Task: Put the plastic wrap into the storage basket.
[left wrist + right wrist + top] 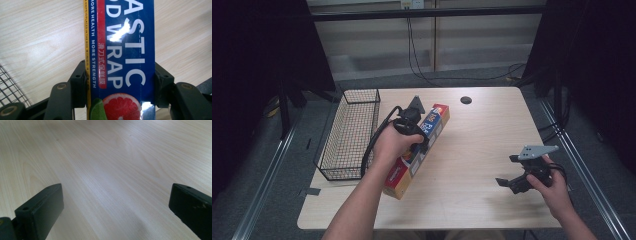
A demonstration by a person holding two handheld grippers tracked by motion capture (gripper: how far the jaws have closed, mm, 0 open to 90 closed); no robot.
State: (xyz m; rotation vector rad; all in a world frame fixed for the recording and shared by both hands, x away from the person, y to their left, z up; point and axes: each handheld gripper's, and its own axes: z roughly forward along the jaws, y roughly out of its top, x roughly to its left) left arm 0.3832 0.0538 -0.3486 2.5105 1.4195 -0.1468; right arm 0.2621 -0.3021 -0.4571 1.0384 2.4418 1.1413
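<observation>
Lift step: left gripper (418, 131) clamps plastic wrap box (418, 150), frame centre-left. Right gripper (515, 172) wide, empty. Next: carry left into wire basket (349, 132).

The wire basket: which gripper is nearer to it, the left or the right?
Left. The left gripper is shut on the wrap box just beside the basket. The right gripper is open, far across the table near its other edge.
</observation>
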